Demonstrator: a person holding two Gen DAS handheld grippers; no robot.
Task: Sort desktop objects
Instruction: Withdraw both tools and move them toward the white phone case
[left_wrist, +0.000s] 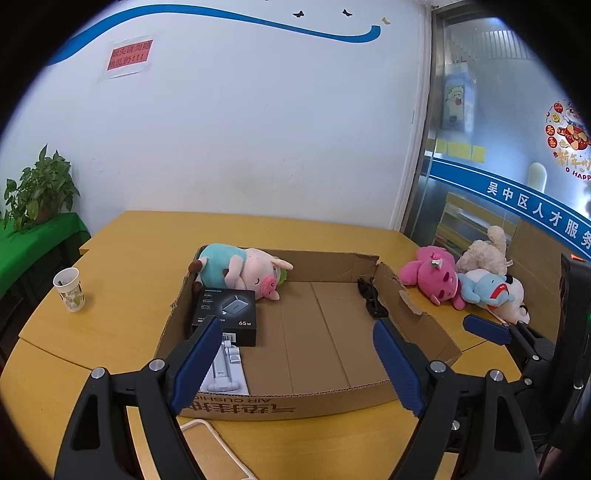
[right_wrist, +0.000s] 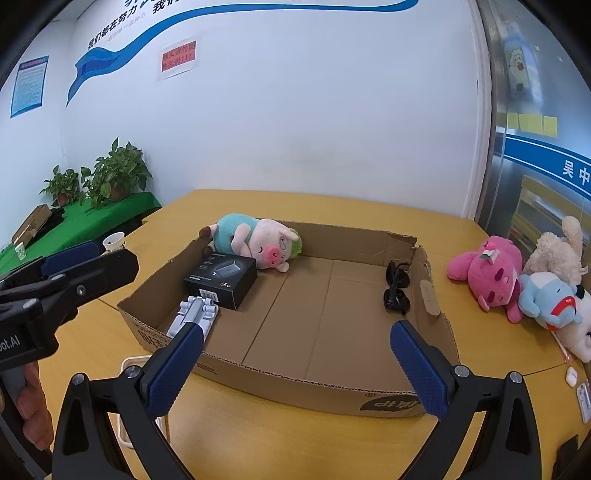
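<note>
In the cardboard tray (right_wrist: 373, 400), a black charger box (right_wrist: 221, 280); both tools (left_wrist: 295, 356) (right_wrist: 299, 360) gape wide, empty.

Both views are bright and evenly lit, with soft, faint shadows under the box (left_wrist: 295, 402) and toys (right_wrist: 491, 275). Strong fisheye bending curves the table (left_wrist: 122, 332) edge and wall (right_wrist: 314, 110), and black vignette fills the corners. Focus is sharp throughout; the glass door (left_wrist: 498, 110) looks hazy with pale glare.
</note>
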